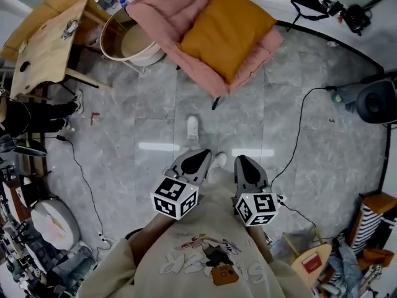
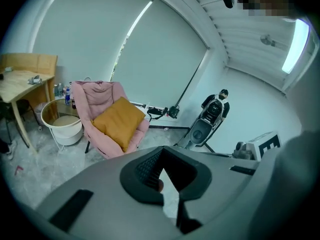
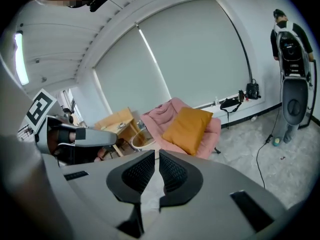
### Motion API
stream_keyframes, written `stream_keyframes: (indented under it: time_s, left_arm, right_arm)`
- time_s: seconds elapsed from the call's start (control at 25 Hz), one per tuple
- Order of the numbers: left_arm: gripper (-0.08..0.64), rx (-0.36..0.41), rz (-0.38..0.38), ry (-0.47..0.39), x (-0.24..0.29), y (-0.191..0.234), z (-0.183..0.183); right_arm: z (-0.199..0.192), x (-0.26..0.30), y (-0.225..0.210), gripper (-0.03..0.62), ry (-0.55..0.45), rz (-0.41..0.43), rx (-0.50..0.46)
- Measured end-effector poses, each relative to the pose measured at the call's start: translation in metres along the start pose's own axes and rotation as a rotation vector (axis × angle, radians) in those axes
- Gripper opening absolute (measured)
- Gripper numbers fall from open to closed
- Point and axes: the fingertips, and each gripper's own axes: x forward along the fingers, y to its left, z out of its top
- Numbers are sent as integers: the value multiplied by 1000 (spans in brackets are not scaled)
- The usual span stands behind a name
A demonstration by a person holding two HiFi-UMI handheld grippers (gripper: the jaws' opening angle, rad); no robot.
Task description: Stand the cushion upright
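Both grippers, which I hold low before my body, are clenched on nothing: left gripper (image 1: 197, 160), right gripper (image 1: 248, 166). The mustard cushion (image 1: 226, 30) lies slanted on the pink chair (image 1: 162, 11), well apart from them across the grey floor (image 1: 155, 117).

Pink armchair (image 1: 162, 17) on grey tile floor (image 1: 155, 117); orange cushion (image 1: 226, 30) lying in seat; black cable (image 1: 300, 126) on floor.

Grey left tongs (image 1: 200, 158), beige printed sweatshirt (image 1: 192, 233)
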Motion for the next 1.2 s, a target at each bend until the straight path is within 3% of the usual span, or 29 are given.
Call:
stream_keyframes:
  time_s: [0.32, 0.72, 1.0, 1.2]
  left_arm:
    - [6, -30, -3, -10, 30, 64, 54]
    - [6, -22, -71, -56, 47, 151, 158]
    - [6, 20, -111, -25, 52, 205, 174]
    - [6, 5, -123, -5, 59, 230, 183]
  right_arm:
    - [45, 71, 8, 46, 25, -18, -12]
    - [148, 150, 21, 46, -66, -118, 10]
    - [162, 203, 47, 46, -63, -166, 26]
    - [173, 227, 57, 46, -51, -166, 22]
